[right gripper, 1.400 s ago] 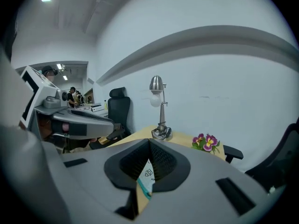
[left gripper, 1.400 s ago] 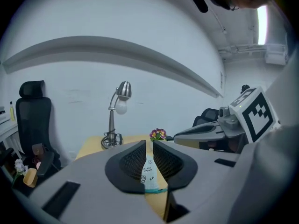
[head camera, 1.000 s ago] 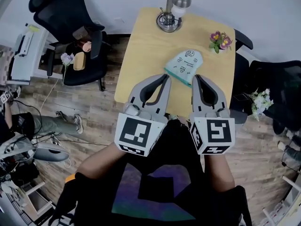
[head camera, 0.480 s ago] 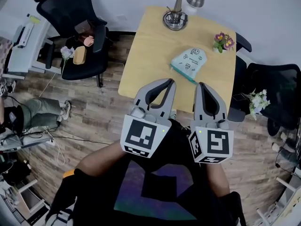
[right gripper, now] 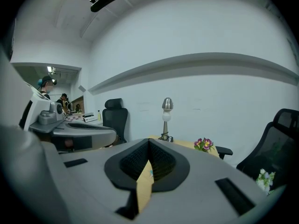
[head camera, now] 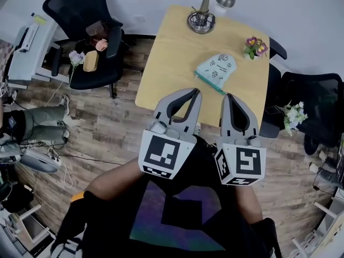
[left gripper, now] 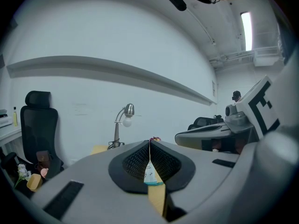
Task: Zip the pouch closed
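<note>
A mint-green printed pouch (head camera: 216,70) lies flat on the light wooden table (head camera: 172,63), its teal zip edge facing the near left. Both grippers hover side by side at the table's near edge, short of the pouch. My left gripper (head camera: 196,93) is shut with nothing in it, and so is my right gripper (head camera: 228,97). In the left gripper view the pouch (left gripper: 150,173) shows as a sliver through the slit below the closed left gripper (left gripper: 149,143). In the right gripper view the right gripper (right gripper: 148,142) is closed too, with bare tabletop (right gripper: 144,190) below.
A metal desk lamp (head camera: 207,7) stands at the table's far edge and a small pot of purple flowers (head camera: 252,46) at its far right corner. Black office chairs (head camera: 86,36) stand left, another chair (head camera: 309,98) right. A person's legs (head camera: 40,123) rest on the floor far left.
Both grippers have drawn back a little from the pouch toward the table's near edge, still shut. The person on the floor at the left has shifted their legs.
</note>
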`<state>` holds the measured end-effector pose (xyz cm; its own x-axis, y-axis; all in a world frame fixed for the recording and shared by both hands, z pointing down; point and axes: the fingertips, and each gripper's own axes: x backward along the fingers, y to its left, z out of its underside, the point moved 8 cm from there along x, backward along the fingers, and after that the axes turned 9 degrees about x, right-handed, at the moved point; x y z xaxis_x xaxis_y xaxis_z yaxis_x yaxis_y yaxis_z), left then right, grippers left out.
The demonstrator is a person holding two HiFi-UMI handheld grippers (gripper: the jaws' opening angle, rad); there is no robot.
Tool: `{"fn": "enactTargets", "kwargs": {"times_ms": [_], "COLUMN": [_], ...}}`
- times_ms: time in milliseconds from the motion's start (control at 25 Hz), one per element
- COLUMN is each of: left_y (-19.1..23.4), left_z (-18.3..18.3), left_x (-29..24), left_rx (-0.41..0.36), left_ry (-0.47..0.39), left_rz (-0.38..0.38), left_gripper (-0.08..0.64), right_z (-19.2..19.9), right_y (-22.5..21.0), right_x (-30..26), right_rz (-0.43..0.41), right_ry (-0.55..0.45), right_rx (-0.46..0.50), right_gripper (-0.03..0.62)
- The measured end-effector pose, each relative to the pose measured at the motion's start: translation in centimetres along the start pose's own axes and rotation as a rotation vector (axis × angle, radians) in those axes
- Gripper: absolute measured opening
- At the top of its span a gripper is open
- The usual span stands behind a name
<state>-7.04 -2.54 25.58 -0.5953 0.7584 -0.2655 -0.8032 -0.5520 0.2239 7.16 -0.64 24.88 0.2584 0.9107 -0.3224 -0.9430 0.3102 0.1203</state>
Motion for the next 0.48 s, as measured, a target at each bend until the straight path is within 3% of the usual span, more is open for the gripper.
{"fn": "enactTargets", "kwargs": {"times_ms": [480], "left_y": [0.35], "left_z": [-0.47], "left_x": [-1.0], "left_rx": [-0.008], "left_ry": [-0.01], "left_rz": [0.007], "left_gripper": [0.012], "right_z": [-0.14], "right_y": [-0.53], "right_x": [-0.81], "right_rz": [0.011], "right_ry": [-0.002], "right_rx": [0.003], "right_gripper": [0.014]}}
